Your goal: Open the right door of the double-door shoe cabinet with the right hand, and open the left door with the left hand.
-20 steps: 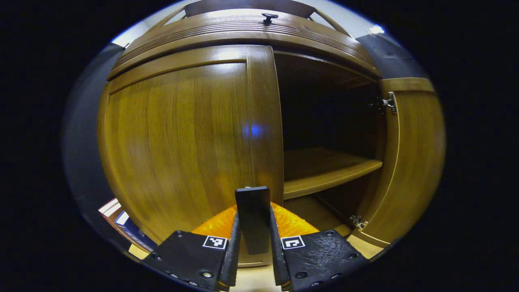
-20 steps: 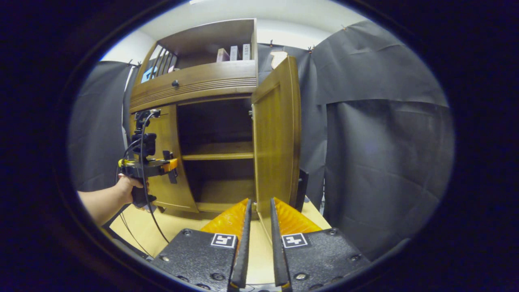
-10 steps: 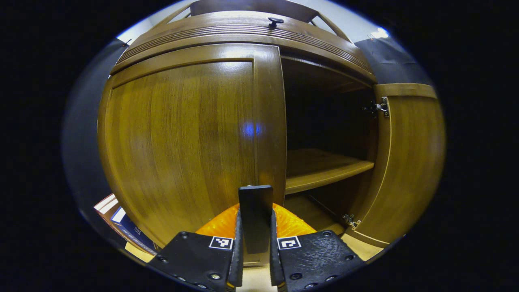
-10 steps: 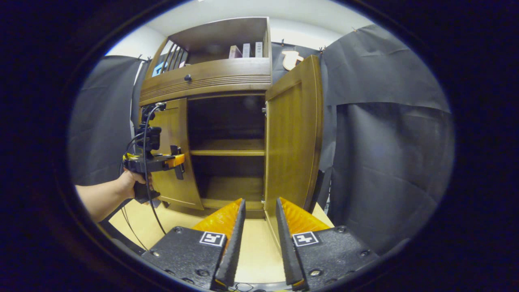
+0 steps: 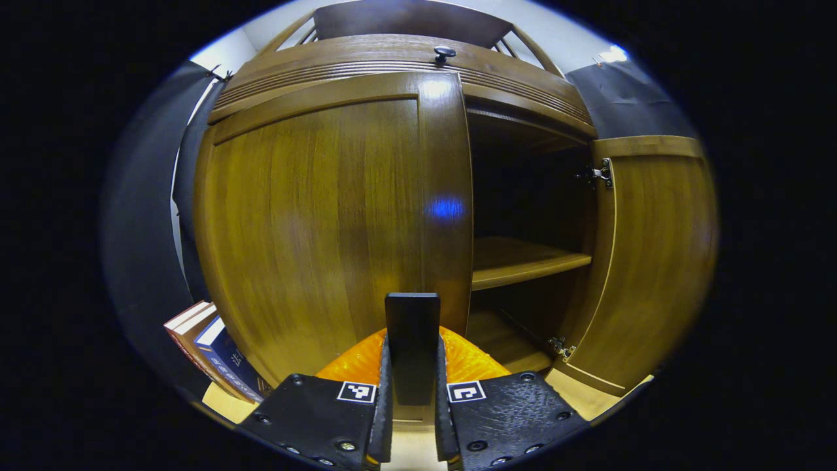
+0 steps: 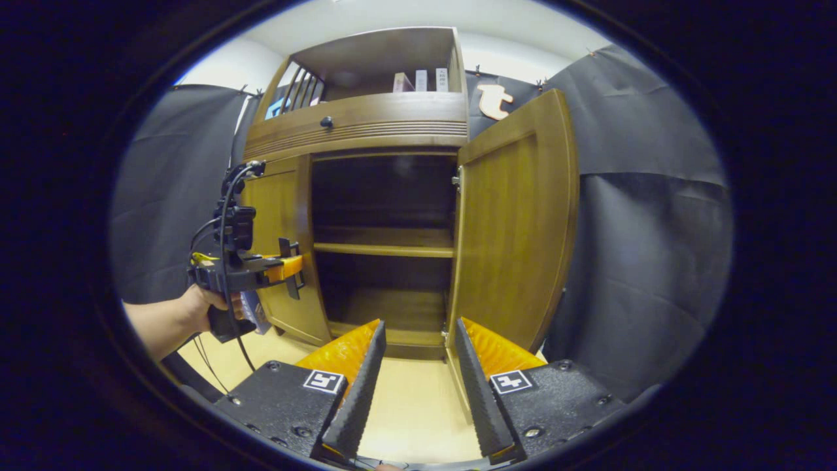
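Note:
The wooden shoe cabinet (image 6: 366, 124) stands against the booth wall. Its right door (image 6: 516, 229) is swung wide open, showing a dark inside with a shelf (image 6: 382, 248). My right gripper (image 6: 418, 386) is open, apart from that door, with nothing between its fingers. The left door (image 5: 314, 222) fills much of the left gripper view. My left gripper (image 5: 412, 343) is shut on the door's dark upright handle (image 5: 412, 320). In the right gripper view, a hand holds the left gripper (image 6: 288, 268) at the left door (image 6: 281, 248), which stands slightly ajar.
Books (image 5: 212, 350) lean beside the cabinet at the lower left. A drawer with a dark knob (image 5: 444, 52) runs above the doors, and an upper shelf holds more books (image 6: 422, 80). The pale floor (image 6: 405, 412) lies in front; black cloth hangs on both sides.
My right gripper let go of the right door's edge, opened wider and drew back, as the door swung further open. The left gripper stayed shut on the left handle; that view shifted slightly.

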Tool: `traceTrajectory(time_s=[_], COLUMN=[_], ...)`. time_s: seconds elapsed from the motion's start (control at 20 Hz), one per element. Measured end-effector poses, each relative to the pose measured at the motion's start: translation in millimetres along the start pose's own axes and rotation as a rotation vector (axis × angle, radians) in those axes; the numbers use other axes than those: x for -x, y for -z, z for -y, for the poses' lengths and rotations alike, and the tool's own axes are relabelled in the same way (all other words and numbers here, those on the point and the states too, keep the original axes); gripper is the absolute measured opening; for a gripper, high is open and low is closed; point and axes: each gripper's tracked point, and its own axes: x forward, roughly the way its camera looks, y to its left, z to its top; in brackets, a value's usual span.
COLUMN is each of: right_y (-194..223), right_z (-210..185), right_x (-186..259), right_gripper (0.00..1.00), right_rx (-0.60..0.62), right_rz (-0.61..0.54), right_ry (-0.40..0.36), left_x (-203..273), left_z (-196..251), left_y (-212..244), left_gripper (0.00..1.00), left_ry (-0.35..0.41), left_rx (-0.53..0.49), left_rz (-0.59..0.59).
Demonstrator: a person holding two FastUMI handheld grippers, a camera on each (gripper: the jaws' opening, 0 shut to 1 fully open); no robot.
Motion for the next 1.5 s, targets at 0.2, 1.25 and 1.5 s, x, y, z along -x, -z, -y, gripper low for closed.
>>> traceTrajectory(time_s=[0.2, 1.25, 1.5], right_y=[8, -1, -3], right_z=[0, -58, -65], right_x=[-8, -55, -62], right_gripper=[0.70, 0.69, 0.71], right_rx=[0.001, 0.046, 0.047], right_rz=[-0.018, 0.002, 0.001], right_ry=[0.002, -0.100, -0.111], left_x=[21, 113, 136], left_z=[-5, -46, -66], left_y=[3, 19, 32], left_gripper=[0.25, 0.25, 0.24], left_ry=[-0.012, -0.093, -0.148], left_rx=[0.034, 0.052, 0.066], left_rz=[-0.002, -0.019, -0.046])
